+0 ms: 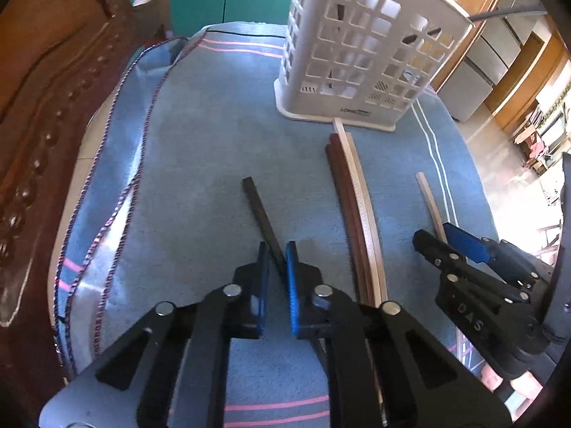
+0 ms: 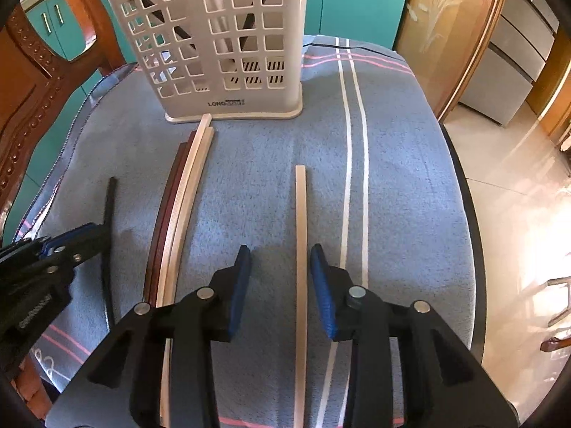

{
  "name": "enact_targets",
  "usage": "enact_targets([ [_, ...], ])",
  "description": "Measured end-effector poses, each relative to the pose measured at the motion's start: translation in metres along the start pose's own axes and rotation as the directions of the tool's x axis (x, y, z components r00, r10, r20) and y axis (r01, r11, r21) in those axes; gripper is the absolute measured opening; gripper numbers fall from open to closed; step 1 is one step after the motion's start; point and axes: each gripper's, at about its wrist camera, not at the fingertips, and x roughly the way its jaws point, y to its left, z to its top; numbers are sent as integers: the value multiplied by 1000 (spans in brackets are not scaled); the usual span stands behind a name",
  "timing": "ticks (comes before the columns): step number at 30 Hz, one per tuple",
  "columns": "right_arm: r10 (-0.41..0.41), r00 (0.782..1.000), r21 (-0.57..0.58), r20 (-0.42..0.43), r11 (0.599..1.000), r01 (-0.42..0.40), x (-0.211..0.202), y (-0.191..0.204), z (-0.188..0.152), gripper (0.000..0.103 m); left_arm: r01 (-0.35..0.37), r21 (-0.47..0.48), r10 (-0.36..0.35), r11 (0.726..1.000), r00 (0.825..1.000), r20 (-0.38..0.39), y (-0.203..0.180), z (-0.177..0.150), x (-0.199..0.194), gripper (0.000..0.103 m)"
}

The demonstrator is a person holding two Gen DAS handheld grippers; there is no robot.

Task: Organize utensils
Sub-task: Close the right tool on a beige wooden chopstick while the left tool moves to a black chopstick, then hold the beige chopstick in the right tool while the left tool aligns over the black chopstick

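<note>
A black chopstick (image 1: 262,214) lies on the blue cloth, and my left gripper (image 1: 276,260) is shut on its near part. In the right wrist view the same gripper (image 2: 94,240) sits at the left over that black chopstick (image 2: 109,207). My right gripper (image 2: 280,253) stands open astride a single light wooden chopstick (image 2: 301,214), whose pads do not touch it. From the left wrist view that gripper (image 1: 435,233) straddles the light chopstick (image 1: 428,199). Between the two lies a bundle of brown and light chopsticks (image 2: 178,196), pointing at the white slotted utensil basket (image 2: 228,35).
The basket (image 1: 357,53) stands upright at the far side with dark utensils inside. The blue cloth (image 2: 392,178) covers a round table whose edge (image 2: 471,214) drops to the tiled floor on the right. A carved wooden chair (image 1: 43,125) stands close on the left.
</note>
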Motion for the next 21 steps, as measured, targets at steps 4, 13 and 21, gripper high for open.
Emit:
enact_targets([
  [4, 7, 1000, -22, 9, 1000, -7, 1, 12, 1, 10, 24, -4, -24, 1000, 999, 21, 4, 1, -7, 5],
  [13, 33, 999, 11, 24, 999, -33, -6, 14, -1, 6, 52, 17, -53, 999, 996, 67, -3, 1, -20, 4],
  [21, 44, 999, 64, 8, 997, -44, -1, -1, 2, 7, 37, 20, -38, 999, 999, 38, -8, 0, -12, 4],
])
